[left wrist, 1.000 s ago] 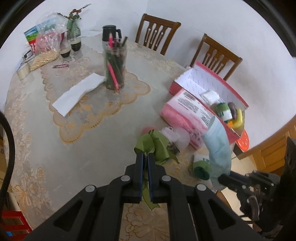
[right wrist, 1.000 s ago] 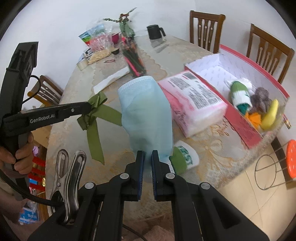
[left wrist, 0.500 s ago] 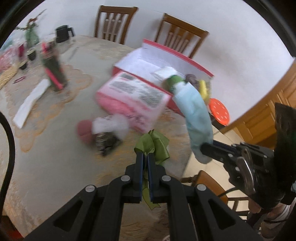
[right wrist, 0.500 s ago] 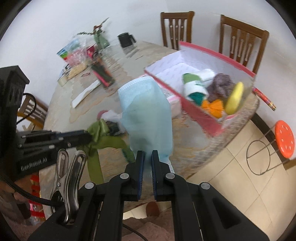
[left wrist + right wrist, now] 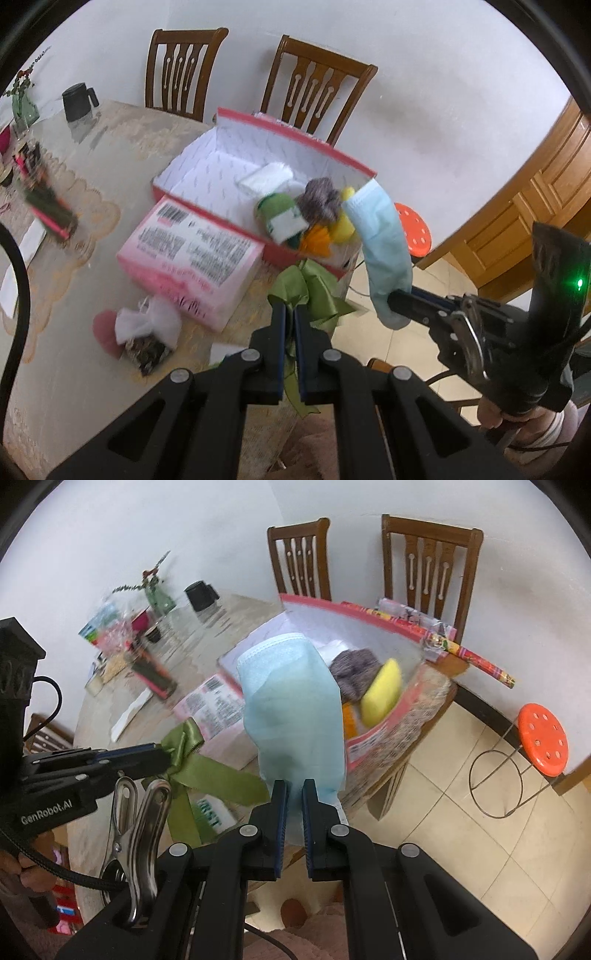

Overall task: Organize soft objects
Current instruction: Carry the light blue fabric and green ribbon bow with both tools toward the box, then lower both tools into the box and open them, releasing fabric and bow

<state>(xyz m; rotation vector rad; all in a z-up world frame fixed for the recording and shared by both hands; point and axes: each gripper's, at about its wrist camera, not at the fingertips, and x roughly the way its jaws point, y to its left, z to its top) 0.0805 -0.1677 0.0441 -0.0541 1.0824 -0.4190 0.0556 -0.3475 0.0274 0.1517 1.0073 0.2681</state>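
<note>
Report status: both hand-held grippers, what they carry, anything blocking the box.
Left hand-held gripper shut on green ribbon bow. Right hand-held gripper shut on blue face mask. Red box open, half filled, nothing blocking.

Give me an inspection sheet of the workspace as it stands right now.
Surface: table under a lace-patterned cloth.
Job's things: green ribbon bow and blue face mask both held in the air; red box already holds a yarn ball, a yellow piece, green and white items.
Clutter: pink tissue pack, black mug, pen cup, small pouch near the table edge.
Grippers: left gripper shut on the bow; right gripper shut on the mask.
Cables: black cable by the left gripper.
Surroundings: two wooden chairs, orange stool, tiled floor.
</note>
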